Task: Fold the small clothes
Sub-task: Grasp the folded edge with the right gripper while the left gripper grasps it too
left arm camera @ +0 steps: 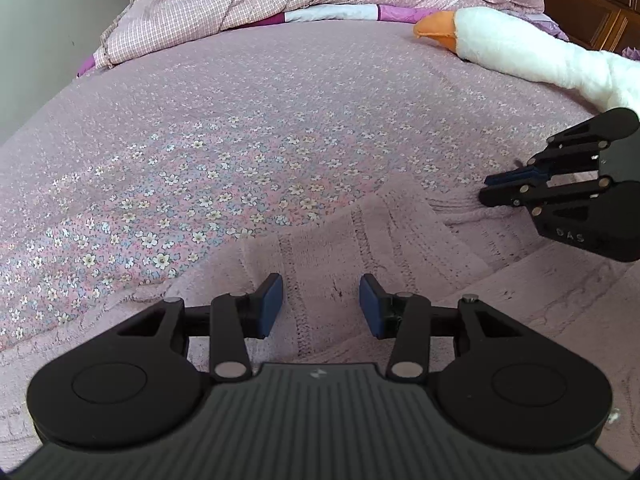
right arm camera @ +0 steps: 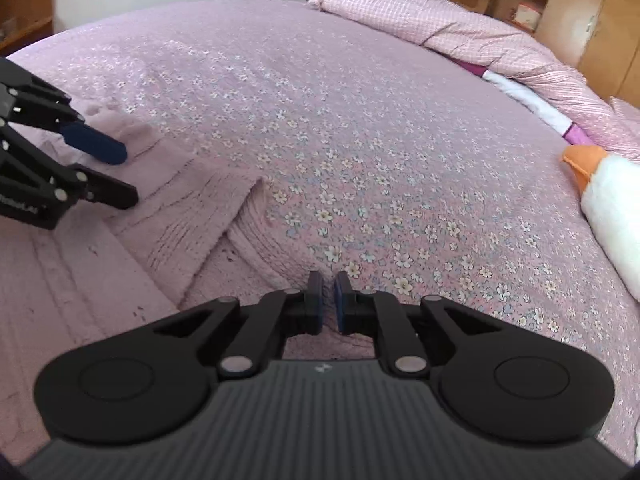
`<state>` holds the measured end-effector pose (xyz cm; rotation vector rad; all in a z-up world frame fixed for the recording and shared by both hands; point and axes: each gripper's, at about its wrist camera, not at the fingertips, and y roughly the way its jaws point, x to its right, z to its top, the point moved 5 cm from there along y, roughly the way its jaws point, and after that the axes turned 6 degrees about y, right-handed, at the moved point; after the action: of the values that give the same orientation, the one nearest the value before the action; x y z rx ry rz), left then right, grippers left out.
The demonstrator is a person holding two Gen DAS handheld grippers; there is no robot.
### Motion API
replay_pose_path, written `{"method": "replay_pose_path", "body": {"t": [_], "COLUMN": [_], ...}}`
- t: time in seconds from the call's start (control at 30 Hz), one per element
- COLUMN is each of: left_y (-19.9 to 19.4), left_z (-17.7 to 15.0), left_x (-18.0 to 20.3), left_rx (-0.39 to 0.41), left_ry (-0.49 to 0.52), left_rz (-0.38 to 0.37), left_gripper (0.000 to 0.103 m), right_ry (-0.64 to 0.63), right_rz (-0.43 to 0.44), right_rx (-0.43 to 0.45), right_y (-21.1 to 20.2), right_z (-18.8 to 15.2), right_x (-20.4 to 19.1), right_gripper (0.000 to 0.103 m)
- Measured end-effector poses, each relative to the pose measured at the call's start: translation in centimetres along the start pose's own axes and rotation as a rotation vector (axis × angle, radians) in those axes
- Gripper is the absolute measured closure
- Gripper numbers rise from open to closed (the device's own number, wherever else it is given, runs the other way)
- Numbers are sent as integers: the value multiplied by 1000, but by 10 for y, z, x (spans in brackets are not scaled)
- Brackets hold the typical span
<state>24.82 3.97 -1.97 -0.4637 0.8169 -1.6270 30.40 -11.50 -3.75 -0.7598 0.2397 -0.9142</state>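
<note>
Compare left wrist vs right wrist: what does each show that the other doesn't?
Only the left wrist view: the left gripper head-on, jaws apart over the pink knit garment, nothing pinched; and the plush goose's long white neck.

Only the right wrist view: the right gripper head-on, jaws nearly together at the garment's edge; whether fabric is caught between the pads can't be told. Also a wooden shelf at far left.

Both: the floral bedspread, the bunched checked quilt, the goose's orange beak, and each other's gripper seen side-on.
</note>
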Motion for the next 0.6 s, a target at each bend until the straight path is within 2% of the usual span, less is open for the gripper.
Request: {"method": "replay_pose_path", "body": {"t": [0.07, 0.17, 0.27, 0.3, 0.33, 0.43, 0.5, 0.57, 0.6], "left_y": [-2, -10, -13, -13, -10, 2, 14, 28, 37], "left_z": [2, 11, 21, 25, 29, 38, 43, 44, 44], "left_x": [0, 3, 14, 19, 25, 40, 49, 57, 59], "left_rx": [10, 65, 110, 121, 124, 120, 108, 89, 71], "left_ry": [-13, -21, -8, -7, -4, -19, -34, -25, -13], "left_rz": [-5, -44, -83, -93, -114, -208, -267, -254, -209], "left_gripper": [52, 52, 54, 60, 71, 82, 84, 84, 84], "right_ry": [56, 260, 439, 484, 513, 510, 489, 485, 486], "right_rz": [-17, -23, -40, -44, -35, -15, 8, 55, 76], "right_rx": [46, 168, 223, 221, 207, 169, 161, 168, 170], "right_y": [-10, -44, -70, -74, -74, -68, -62, -54, -49], "right_z": [3, -2, -21, -29, -35, -45, -44, -40, -37], "right_x": [8, 34, 63, 71, 75, 75, 68, 58, 54], "right_gripper": [90, 89, 86, 86, 86, 87, 87, 87, 87]}}
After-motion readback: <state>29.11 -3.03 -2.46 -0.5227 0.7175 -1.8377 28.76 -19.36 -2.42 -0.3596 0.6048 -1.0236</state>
